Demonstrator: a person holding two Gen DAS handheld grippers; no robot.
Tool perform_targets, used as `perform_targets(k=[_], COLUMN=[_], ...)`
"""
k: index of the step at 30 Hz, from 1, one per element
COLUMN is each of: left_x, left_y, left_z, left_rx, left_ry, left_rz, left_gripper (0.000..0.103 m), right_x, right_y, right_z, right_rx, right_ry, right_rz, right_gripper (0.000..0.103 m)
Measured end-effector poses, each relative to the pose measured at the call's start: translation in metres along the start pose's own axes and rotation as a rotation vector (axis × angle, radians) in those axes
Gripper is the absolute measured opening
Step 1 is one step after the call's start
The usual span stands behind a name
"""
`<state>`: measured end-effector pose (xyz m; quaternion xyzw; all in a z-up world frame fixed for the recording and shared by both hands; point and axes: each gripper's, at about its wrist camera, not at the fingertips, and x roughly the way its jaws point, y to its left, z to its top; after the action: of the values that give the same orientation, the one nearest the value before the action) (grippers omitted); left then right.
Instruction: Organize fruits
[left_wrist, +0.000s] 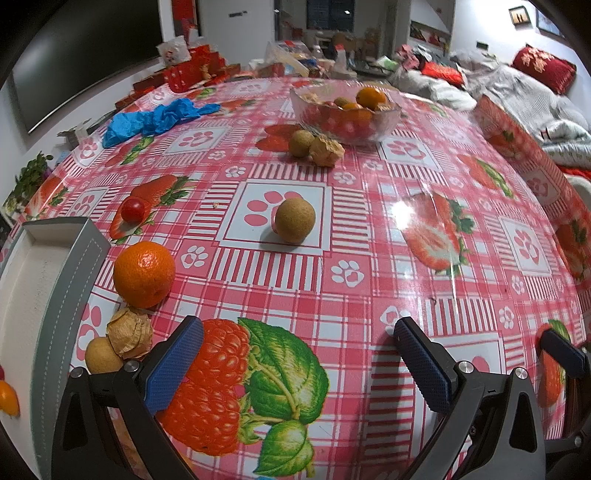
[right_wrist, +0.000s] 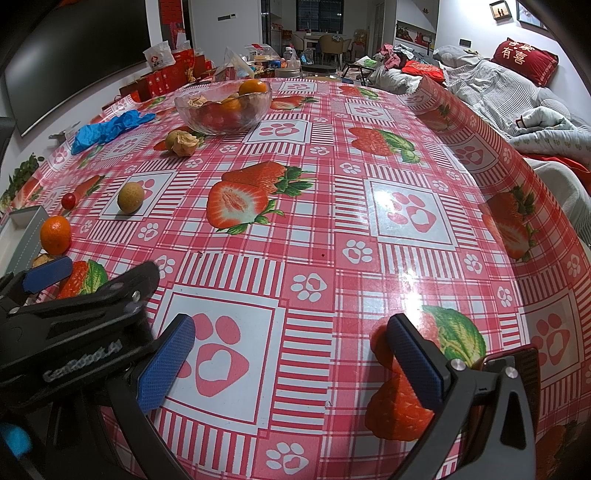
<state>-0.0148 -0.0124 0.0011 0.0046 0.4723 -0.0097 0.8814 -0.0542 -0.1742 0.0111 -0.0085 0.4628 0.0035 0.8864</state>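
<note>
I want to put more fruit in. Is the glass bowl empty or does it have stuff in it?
It has fruit in it. The glass bowl holds an orange on top and red fruit showing through its clear side, piled about to the rim.

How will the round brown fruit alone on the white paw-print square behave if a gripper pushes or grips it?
The round brown fruit looks nearly spherical and rests alone on the glossy plastic tablecloth, so a push would probably make it roll. Its matte, rough-looking skin may give the pads some hold. It seems small, so likely light.
</note>
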Motion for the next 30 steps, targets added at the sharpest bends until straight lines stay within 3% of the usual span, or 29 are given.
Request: perform_targets(k=[2, 4, 7, 11, 22, 30], left_x=[-0.010, -0.039, -0.073, -0.083, -0.042, -0.043], left_y=[0.002, 0.006, 0.018, 0.046, 0.056, 0.056], left_z=[-0.002, -0.007, -0.021, -0.046, -0.063, -0.069], left_rx=[-0.004, 0.015, 0.030, -0.064, -0.112, -0.089], left_ry=[-0.014, -0.113, -0.189, -0.116, 0.015, -0.018], left_rz=[0.030, 0.043, 0.045, -0.023, 0.037, 0.052], left_gripper=[0.103, 0.103, 0.103, 0.103, 0.103, 0.103], right_x=[0.000, 0.000, 0.000, 0.000, 0.000, 0.000], right_y=[0.000, 0.000, 0.000, 0.000, 0.000, 0.000], right_z=[0.000, 0.000, 0.000, 0.000, 0.000, 0.000], right_rx=[0.000, 0.000, 0.000, 0.002, 0.002, 0.001], right_ry=[0.000, 0.000, 0.000, 0.000, 0.000, 0.000], right_rz=[0.000, 0.000, 0.000, -0.001, -0.001, -0.001], right_gripper=[0.103, 0.103, 0.103, 0.103, 0.103, 0.103])
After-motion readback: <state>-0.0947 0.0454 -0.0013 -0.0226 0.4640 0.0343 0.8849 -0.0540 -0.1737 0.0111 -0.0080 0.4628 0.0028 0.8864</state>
